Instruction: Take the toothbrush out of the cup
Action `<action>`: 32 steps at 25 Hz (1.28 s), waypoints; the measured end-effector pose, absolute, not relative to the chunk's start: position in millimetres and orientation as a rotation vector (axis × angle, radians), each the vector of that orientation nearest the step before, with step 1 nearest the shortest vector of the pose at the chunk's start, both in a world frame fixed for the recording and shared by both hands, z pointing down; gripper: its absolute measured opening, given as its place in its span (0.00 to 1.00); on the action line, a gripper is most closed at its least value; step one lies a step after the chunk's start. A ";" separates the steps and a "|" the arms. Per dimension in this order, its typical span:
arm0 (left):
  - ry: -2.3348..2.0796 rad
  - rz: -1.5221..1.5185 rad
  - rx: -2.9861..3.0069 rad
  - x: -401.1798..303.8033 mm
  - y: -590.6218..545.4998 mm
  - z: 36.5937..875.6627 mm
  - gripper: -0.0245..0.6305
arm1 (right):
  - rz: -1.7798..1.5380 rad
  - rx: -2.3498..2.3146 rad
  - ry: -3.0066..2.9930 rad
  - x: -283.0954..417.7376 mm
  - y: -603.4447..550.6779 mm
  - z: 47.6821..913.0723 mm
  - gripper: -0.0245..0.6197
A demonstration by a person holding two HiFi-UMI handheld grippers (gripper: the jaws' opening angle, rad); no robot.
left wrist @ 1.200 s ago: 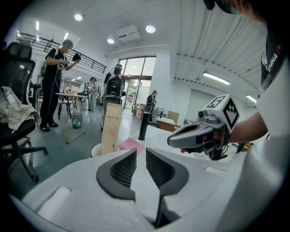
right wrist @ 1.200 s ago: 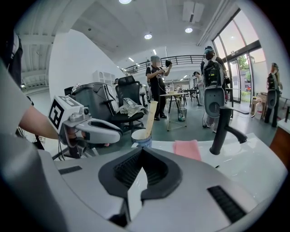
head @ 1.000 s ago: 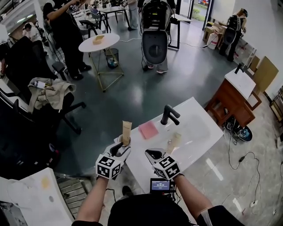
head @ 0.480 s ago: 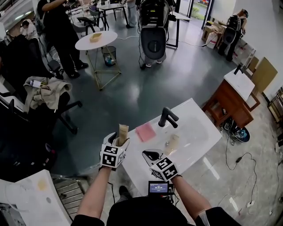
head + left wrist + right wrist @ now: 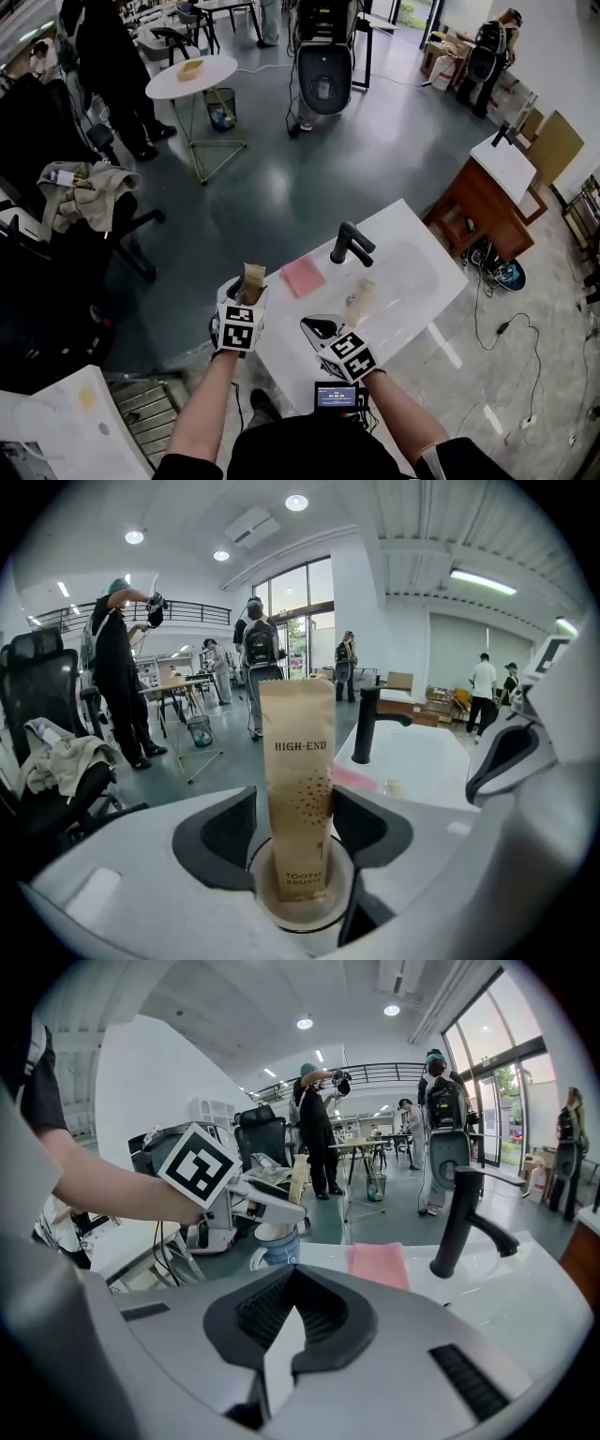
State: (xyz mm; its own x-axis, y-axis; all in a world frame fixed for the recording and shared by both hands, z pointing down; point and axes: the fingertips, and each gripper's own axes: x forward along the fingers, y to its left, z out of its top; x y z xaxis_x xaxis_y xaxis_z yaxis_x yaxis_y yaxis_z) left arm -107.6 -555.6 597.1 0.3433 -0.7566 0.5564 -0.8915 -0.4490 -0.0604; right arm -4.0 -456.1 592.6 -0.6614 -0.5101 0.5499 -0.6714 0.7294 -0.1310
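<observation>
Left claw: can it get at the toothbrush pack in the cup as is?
Probably yes. The toothbrush pack stands upright in the cup, already between the jaws of the left claw, which have just been opening and don't press on it. Nothing blocks it.

- Glossy dark grey floor (image 5: 309, 187) spreads across the room.
- Round white table on thin gold legs (image 5: 192, 80) stands far left.
- Brown wooden cabinet with white top (image 5: 473, 211) stands right.

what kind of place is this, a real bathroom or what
Probably a big open lab or workshop hall, not a real bathroom: the white washbasin counter with its black faucet stands free on the floor, with an office chair and a round table nearby.
</observation>
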 end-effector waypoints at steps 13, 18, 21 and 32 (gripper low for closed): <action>-1.534 0.684 2.411 -111.5 -548.8 575.6 0.27 | 0.434 0.903 -2.450 -4.0 -454.3 590.5 0.05; -1.557 0.582 2.477 -113.5 -541.7 538.9 0.24 | 0.433 0.906 -2.473 -6.6 -454.2 582.9 0.05; -1.574 0.532 2.508 -119.0 -534.6 516.2 0.22 | 0.427 0.904 -2.488 -11.3 -454.5 576.7 0.05; -1.629 0.379 2.567 -148.6 -493.6 461.6 0.12 | 0.410 0.902 -2.538 -26.8 -452.5 558.4 0.05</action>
